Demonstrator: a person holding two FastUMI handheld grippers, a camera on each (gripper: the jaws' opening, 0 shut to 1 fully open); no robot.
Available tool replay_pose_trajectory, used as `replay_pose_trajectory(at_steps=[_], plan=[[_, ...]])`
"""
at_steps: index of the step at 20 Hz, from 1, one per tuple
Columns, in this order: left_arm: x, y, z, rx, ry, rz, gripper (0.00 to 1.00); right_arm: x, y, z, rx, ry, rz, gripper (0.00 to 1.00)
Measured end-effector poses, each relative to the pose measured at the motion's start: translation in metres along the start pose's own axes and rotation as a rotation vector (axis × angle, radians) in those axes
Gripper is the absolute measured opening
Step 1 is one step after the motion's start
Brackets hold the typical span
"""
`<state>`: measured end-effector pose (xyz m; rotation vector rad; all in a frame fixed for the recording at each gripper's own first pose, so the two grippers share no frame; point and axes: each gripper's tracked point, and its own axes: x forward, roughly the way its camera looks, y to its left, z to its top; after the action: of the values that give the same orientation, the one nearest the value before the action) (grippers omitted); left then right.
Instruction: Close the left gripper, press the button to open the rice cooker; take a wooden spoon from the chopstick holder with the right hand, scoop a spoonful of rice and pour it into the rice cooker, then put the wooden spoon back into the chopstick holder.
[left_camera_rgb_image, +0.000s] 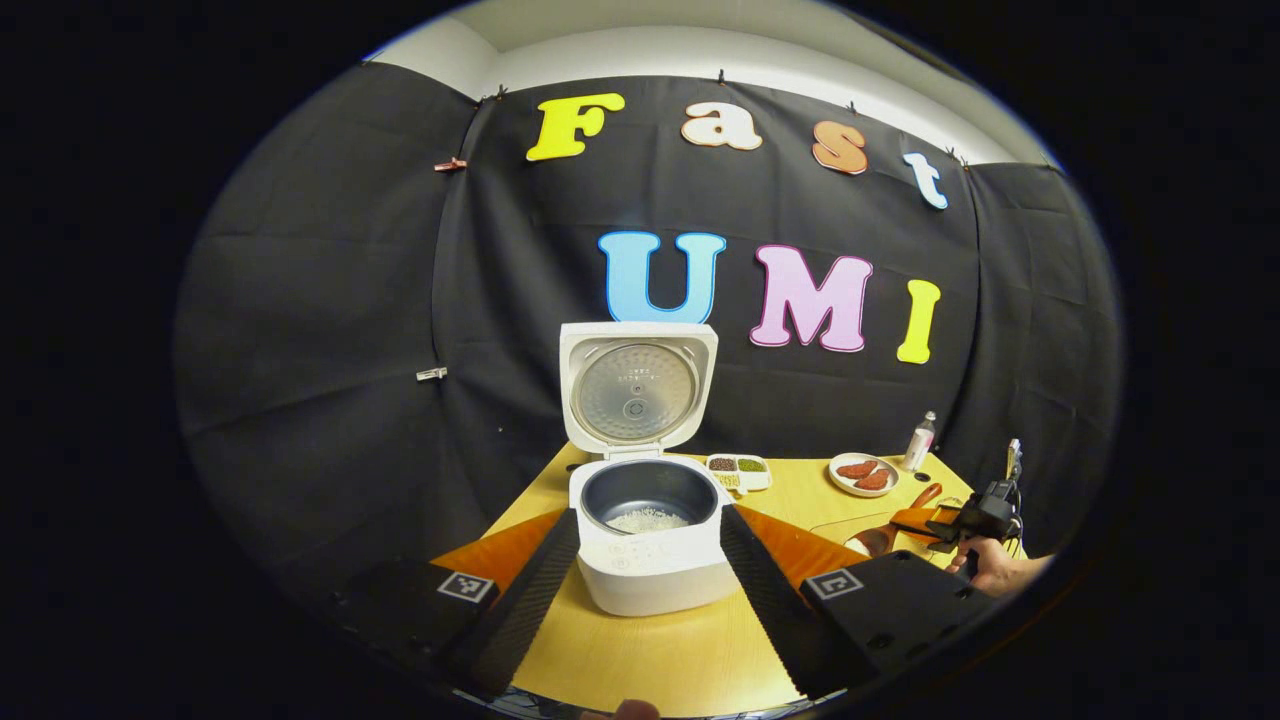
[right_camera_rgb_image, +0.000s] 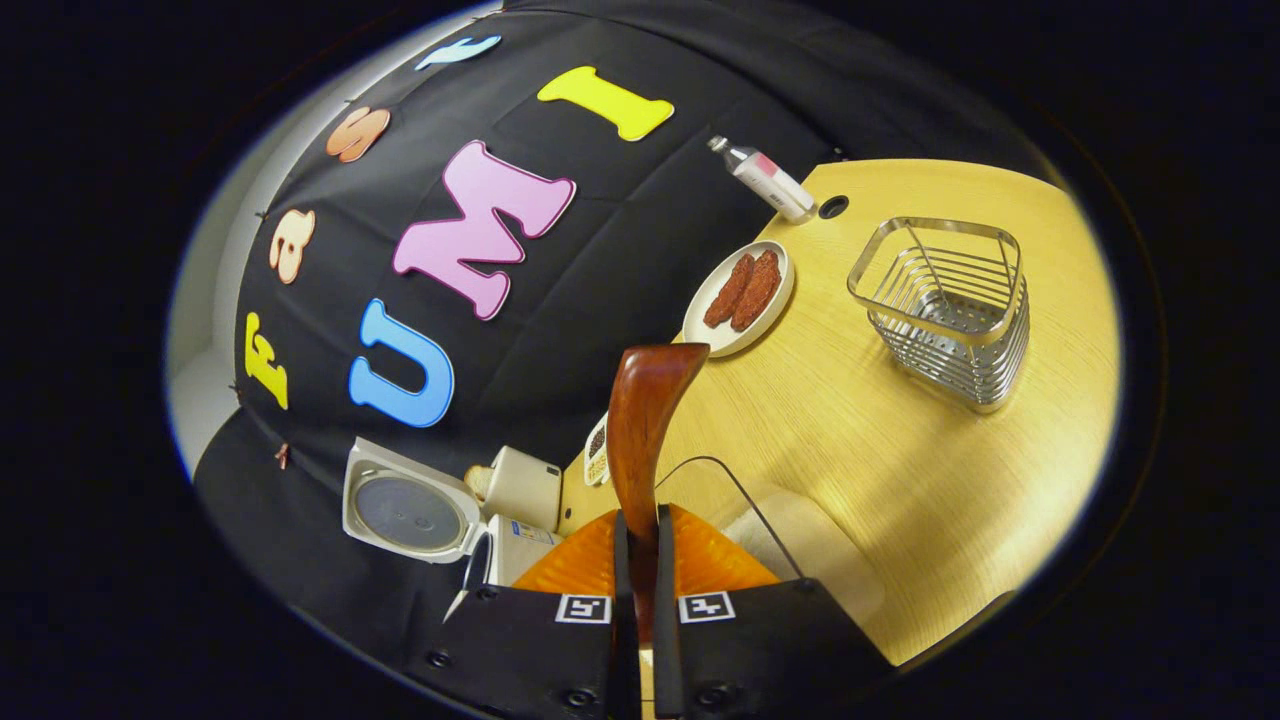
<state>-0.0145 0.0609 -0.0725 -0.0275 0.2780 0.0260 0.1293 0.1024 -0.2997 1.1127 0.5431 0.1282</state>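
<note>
The white rice cooker (left_camera_rgb_image: 650, 560) stands open on the wooden table, lid (left_camera_rgb_image: 636, 385) upright, with a little rice (left_camera_rgb_image: 648, 519) in its dark pot. My left gripper (left_camera_rgb_image: 650, 520) is open, its fingers spread to either side of the cooker's front. To the right, a hand holds my right gripper (left_camera_rgb_image: 925, 522), which is shut on the wooden spoon (left_camera_rgb_image: 880, 538). In the right gripper view the spoon's handle (right_camera_rgb_image: 645, 410) stands up from between the closed fingers of the right gripper (right_camera_rgb_image: 642, 520). The wire chopstick holder (right_camera_rgb_image: 945, 310) stands empty to the right.
A plate of red meat slices (right_camera_rgb_image: 740, 295) and a small bottle (right_camera_rgb_image: 765, 180) sit near the back wall. A seasoning tray (left_camera_rgb_image: 740, 470) lies behind the cooker. A clear container's rim (right_camera_rgb_image: 720, 480) shows just beyond the right gripper.
</note>
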Motion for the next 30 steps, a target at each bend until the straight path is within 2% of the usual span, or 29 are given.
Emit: replay_pose_trajectory(at_steps=[7, 11, 15, 17, 18, 19, 21, 27, 30], plan=[[-0.019, -0.005, 0.005, 0.023, -0.021, -0.011, 0.97, -0.031, 0.03, 0.021, 0.144, -0.031, 0.055, 0.1], [-0.028, -0.01, 0.0, 0.006, -0.015, -0.025, 0.97, -0.049, 0.069, 0.032, 0.211, -0.058, 0.106, 0.1], [-0.035, -0.008, -0.006, -0.009, 0.0, -0.019, 0.97, -0.06, 0.117, 0.035, 0.227, -0.069, 0.154, 0.1], [-0.037, -0.005, -0.008, -0.009, 0.002, -0.015, 0.97, -0.06, 0.144, 0.03, 0.212, -0.053, 0.171, 0.1], [-0.039, -0.004, -0.008, -0.012, 0.0, -0.017, 0.97, -0.06, 0.157, 0.028, 0.212, -0.052, 0.179, 0.14], [-0.038, -0.004, -0.008, -0.014, -0.001, -0.016, 0.97, -0.059, 0.173, 0.024, 0.224, -0.047, 0.196, 0.1], [-0.037, 0.0, -0.01, -0.02, -0.004, -0.011, 0.97, -0.054, 0.204, 0.015, 0.262, -0.028, 0.235, 0.1], [-0.029, 0.015, -0.016, -0.051, 0.002, 0.023, 0.97, -0.016, 0.275, -0.038, 0.254, 0.054, 0.287, 0.1], [-0.025, 0.022, -0.022, -0.076, 0.016, 0.032, 0.96, 0.011, 0.295, -0.062, 0.266, 0.077, 0.29, 0.1]])
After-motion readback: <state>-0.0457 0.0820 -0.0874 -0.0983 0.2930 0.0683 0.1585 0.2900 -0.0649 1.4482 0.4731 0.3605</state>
